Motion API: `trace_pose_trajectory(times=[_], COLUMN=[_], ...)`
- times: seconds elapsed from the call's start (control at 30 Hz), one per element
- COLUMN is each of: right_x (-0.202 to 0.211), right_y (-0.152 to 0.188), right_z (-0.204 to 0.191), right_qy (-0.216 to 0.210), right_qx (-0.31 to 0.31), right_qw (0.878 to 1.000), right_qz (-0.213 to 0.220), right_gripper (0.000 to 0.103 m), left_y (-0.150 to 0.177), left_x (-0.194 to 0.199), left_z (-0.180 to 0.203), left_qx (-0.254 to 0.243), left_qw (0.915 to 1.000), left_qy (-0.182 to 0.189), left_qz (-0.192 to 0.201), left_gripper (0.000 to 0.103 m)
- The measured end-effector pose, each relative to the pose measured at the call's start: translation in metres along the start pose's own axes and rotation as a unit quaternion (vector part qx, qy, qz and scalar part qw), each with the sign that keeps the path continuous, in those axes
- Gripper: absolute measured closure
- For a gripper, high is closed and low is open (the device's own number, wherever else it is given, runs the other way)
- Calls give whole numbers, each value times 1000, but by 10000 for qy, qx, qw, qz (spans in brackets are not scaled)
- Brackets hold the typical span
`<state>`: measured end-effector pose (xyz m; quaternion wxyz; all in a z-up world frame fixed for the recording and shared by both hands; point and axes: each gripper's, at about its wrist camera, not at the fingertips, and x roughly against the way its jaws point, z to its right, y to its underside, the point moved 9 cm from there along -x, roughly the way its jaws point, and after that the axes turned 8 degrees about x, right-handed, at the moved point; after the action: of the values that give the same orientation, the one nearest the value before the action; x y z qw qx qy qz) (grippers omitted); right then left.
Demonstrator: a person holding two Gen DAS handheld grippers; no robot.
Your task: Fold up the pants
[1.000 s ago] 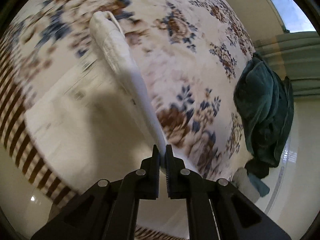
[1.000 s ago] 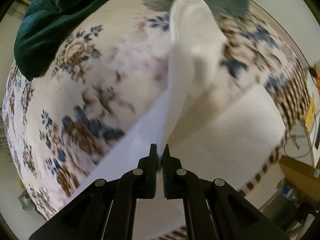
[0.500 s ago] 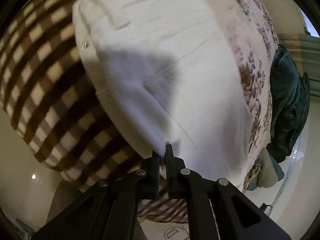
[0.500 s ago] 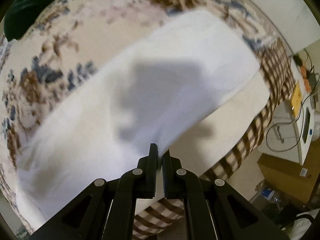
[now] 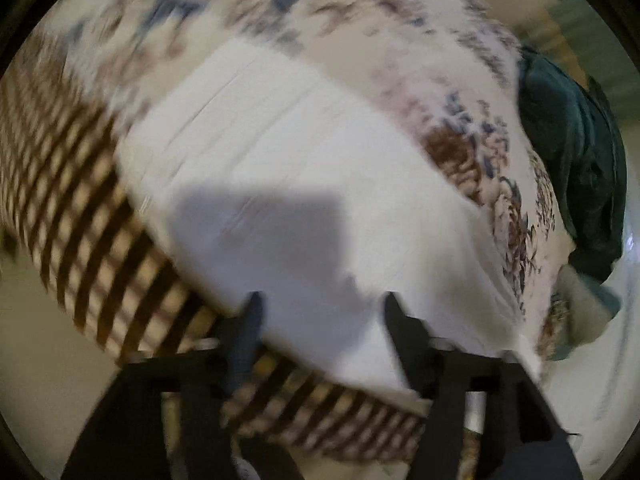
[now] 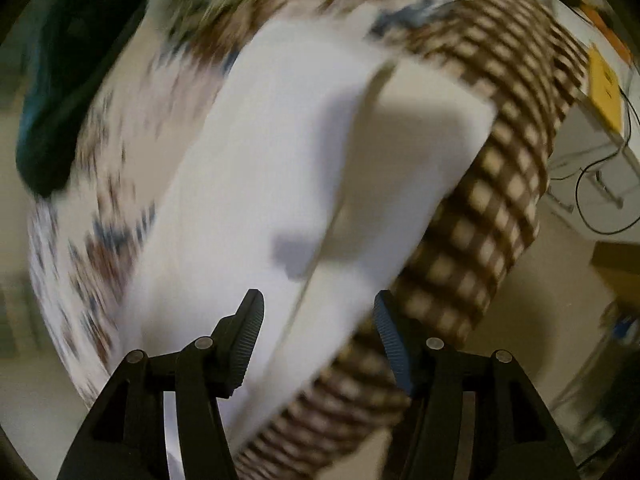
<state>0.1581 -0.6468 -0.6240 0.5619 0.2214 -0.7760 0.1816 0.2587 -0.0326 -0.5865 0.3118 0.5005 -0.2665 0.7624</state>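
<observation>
White pants (image 5: 288,168) lie flat in a fold on the bed, along its checked edge. In the left wrist view my left gripper (image 5: 320,304) hovers over the near end of the fabric, its jaws opening, the cloth below them but not pinched. The right wrist view shows the same pants (image 6: 256,184) with an upper layer over a lower one. My right gripper (image 6: 318,304) stands above their near edge, jaws opening and wide apart, pads off the cloth. Both views are blurred by motion.
The bed has a floral cover (image 5: 400,32) and a brown checked border (image 5: 80,208) at its edge. A dark green garment (image 5: 572,160) is heaped at the bed's far right. Beside the bed stand pale furniture with cables (image 6: 600,160) and a yellow item (image 6: 606,88).
Both grippers held white pants fabric pinched and carried it over toward the checked edge. Now both have let go and their jaws stand apart, with the pants lying folded on the bed.
</observation>
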Motion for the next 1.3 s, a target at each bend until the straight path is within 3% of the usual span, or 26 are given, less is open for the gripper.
trace_pose_trajectory(times=[0.07, 0.13, 0.2, 0.3, 0.33, 0.37, 0.6, 0.67, 0.7, 0.73, 0.8, 0.83, 0.87, 0.9, 1.0, 1.07, 1.2, 1.3], right_x=[1, -3, -9, -21, -20, -18, 22, 8, 4, -14, -20, -20, -20, -18, -19, -27, -53, -69], right_y=[-26, -52, -71, -103, -112, -119, -120, -111, -106, -100, -84, -76, -71, -57, -11, 32, 128, 187], right_z=[10, 24, 34, 45, 49, 52, 41, 54, 65, 72, 88, 82, 77, 63, 18, -19, -94, -141], right_qy=[-302, -641, -1074, -1826, -1850, -1677, -699, -358, -260, -43, 76, -14, -35, -68, -174, -208, -651, -800], right_qx=[-342, -769, -1297, -2160, -2236, -2155, -827, -600, -535, -453, -457, -436, -374, -205, 265, 562, 861, 1024], right_qw=[9986, 9941, 9844, 9568, 9536, 9582, 9879, 9935, 9951, 9979, 9987, 9989, 9992, 9998, 9993, 9972, 9881, 9830], right_qz=[252, 424, 517, 679, 807, 854, 1108, 896, 788, 454, 192, 143, 102, 47, -187, -444, -1095, -1300], right_gripper=[43, 43, 43, 45, 71, 98, 99, 99, 97, 86, 82, 73, 57, 53, 52, 52, 52, 52], left_y=[-1, 4, 10, 23, 27, 30, 54, 57, 58, 58, 58, 56, 53, 49, 34, 17, -26, -51], left_x=[-8, -26, -43, -60, -62, -64, -57, -57, -58, -58, -56, -53, -46, -40, -21, -7, 12, 4], left_z=[23, 47, 63, 85, 91, 97, 114, 111, 108, 105, 97, 94, 88, 82, 53, 25, -26, -64], left_qx=[-289, -486, -582, -694, -748, -799, -1105, -1089, -1058, -1011, -827, -756, -701, -677, -513, -359, 124, 619], left_qw=[9994, 9987, 9982, 9971, 9966, 9961, 9926, 9926, 9929, 9932, 9948, 9955, 9962, 9966, 9978, 9977, 9972, 9960], left_qy=[-40, -94, -150, -186, -210, -221, -336, -381, -388, -388, -306, -264, -216, -214, -317, -568, -692, -622], left_qz=[190, 138, -7, -253, -266, -303, -375, -380, -389, -420, -510, -512, -467, -422, -276, -90, 260, 139], left_gripper=[20, 20, 20, 20, 20, 20, 20, 20, 20, 20, 20, 20, 20, 20, 20, 20, 20, 20])
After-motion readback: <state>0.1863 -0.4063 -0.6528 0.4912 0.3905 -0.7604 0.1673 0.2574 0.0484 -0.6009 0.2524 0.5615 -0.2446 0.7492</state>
